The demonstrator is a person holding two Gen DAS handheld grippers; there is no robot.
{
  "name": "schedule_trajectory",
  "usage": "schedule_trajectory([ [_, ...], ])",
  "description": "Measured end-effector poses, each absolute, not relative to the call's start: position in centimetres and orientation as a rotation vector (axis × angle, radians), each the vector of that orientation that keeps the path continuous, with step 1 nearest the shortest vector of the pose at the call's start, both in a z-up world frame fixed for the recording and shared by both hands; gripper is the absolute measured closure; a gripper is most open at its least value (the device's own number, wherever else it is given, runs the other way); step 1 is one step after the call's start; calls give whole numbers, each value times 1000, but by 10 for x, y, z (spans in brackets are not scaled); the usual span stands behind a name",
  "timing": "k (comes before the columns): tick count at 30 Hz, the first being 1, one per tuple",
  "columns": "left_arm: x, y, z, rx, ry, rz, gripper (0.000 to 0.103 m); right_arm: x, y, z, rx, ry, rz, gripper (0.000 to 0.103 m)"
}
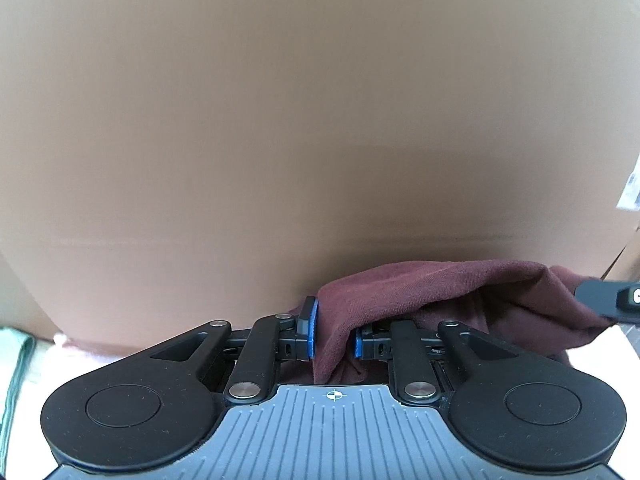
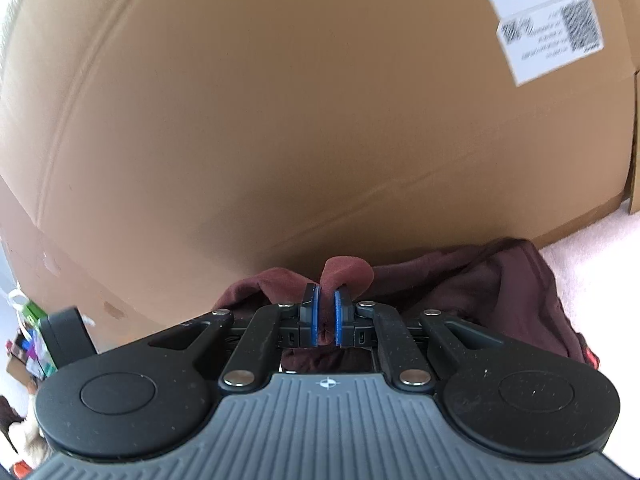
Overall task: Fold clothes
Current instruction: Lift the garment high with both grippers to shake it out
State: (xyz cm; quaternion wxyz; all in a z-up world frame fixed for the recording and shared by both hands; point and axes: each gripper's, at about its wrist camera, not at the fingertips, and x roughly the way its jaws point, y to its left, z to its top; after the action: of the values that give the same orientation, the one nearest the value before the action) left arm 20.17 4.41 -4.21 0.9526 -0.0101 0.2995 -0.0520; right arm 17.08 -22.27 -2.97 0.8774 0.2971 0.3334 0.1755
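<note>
At the far left of the left wrist view a pale green cloth (image 1: pixel 18 364) lies on the light surface, well apart from the tool. The left gripper (image 1: pixel 334 334) points slightly downward toward a big cardboard box (image 1: pixel 280 120), which fills almost all the room ahead. Its jaws are clenched on a fold of the maroon garment (image 1: pixel 420 300); the fabric hangs between the blue pads (image 1: pixel 311 322) and covers the top of the right one. From there the garment stretches to the right, up to the black finger of the other tool (image 1: pixel 604 300) at the picture's edge.

In the right wrist view the right gripper (image 2: pixel 327 316) also points a little downward at the cardboard box (image 2: pixel 300 120), which stands very near. Its jaws are nearly closed and pinch a small bunch of the maroon garment (image 2: pixel 500 292), which rises above the fingertips. The rest of the cloth lies to the right, against the bottom edge of the box. Beyond it, a pale pink surface (image 2: pixel 600 260) is free. White labels (image 2: pixel 552 36) are on the box at the upper right.
</note>
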Motion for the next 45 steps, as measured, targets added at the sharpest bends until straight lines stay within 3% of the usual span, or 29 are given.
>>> schedule_trajectory([
  [16,65,15,81,-62,203,-62,87,60,-262,104,654,280,478,94],
  [21,11,0,110,-64,92,-33,87,-1,-259,116,621,183,542,94],
  [39,-282,-64,294,16,-368,-57,83,-263,-299,290,450,-384,721,94],
  [45,-280,-76,321,78,-397,-46,76,-264,-305,312,414,-475,699,94],
])
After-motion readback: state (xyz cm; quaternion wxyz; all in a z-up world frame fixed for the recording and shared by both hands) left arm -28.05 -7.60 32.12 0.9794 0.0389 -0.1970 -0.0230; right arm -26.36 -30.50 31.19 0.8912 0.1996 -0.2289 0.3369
